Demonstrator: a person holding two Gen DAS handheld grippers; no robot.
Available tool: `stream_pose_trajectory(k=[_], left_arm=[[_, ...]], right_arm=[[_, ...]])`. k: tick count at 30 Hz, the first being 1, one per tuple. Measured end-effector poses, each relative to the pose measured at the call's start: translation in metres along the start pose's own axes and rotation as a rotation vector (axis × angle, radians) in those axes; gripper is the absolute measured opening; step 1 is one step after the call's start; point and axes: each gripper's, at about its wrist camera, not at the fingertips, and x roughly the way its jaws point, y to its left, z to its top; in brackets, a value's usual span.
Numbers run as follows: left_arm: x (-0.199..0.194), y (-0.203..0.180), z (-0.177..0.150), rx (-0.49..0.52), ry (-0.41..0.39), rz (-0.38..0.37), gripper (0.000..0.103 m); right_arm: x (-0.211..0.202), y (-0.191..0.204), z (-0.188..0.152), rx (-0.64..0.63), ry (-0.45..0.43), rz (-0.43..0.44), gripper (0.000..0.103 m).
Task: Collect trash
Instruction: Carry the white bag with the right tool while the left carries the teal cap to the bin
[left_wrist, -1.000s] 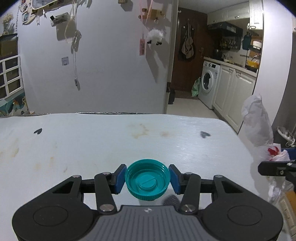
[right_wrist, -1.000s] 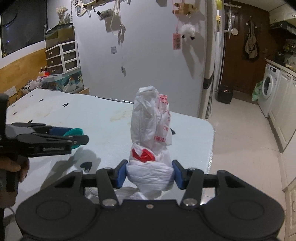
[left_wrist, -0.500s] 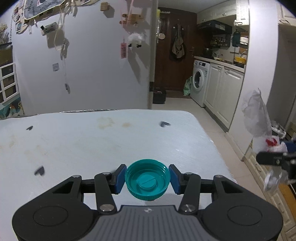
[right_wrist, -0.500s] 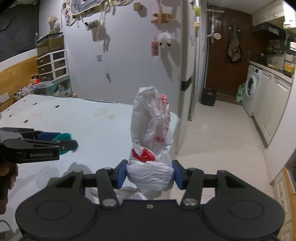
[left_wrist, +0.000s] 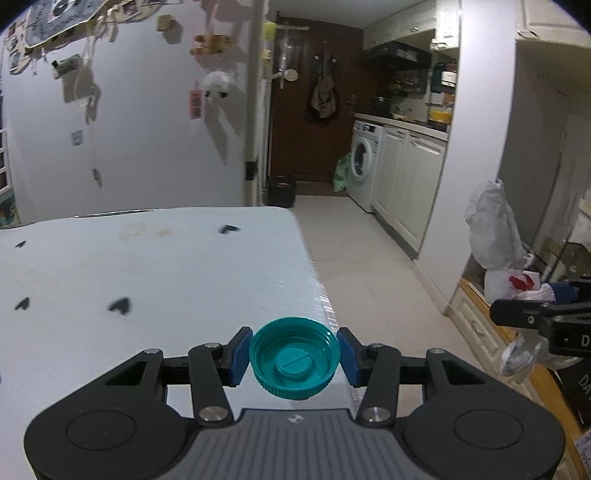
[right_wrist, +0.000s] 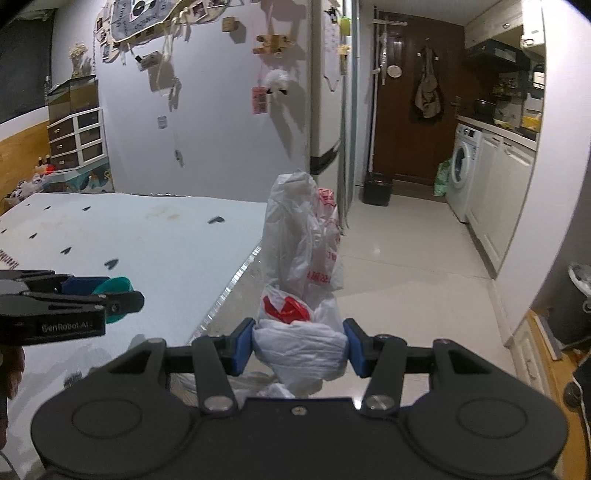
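Two hand-held grippers are each clamped on a piece of trash: the left hand-held gripper (left_wrist: 294, 357) pinches a teal bottle cap (left_wrist: 294, 363) between its blue pads, open side up, above the right edge of the pale surface (left_wrist: 147, 280). The right hand-held gripper (right_wrist: 299, 347) squeezes a bunched white plastic bag (right_wrist: 301, 266) with red print, which rises upright from the jaws just beyond the surface's edge, over the tiled floor (right_wrist: 406, 266). A washing machine (right_wrist: 461, 173) stands far back.
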Motion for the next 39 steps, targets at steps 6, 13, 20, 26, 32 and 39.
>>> stream_pose_trajectory(k=[6,13,20,26,32,39], left_arm=[[-0.012,-0.049,-0.007,0.043,-0.001,-0.040,0.050],[-0.019,-0.101,-0.021,0.055,0.013,-0.059,0.050],[-0.013,-0.152,-0.039,0.075,0.047,-0.063,0.050],[0.013,-0.188,-0.070,0.073,0.132,-0.083,0.050],[0.058,-0.203,-0.117,0.077,0.278,-0.089,0.050],[0.107,-0.200,-0.166,0.091,0.428,-0.070,0.050]], right_arm=[[-0.024,-0.027,-0.024,0.024,0.002,-0.025,0.052],[-0.050,-0.064,-0.055,0.052,0.008,-0.056,0.052],[-0.066,-0.103,-0.093,0.093,0.023,-0.081,0.052],[-0.064,-0.125,-0.126,0.118,0.061,-0.090,0.052],[-0.048,-0.140,-0.162,0.130,0.126,-0.090,0.052],[-0.010,-0.140,-0.200,0.107,0.234,-0.080,0.052]])
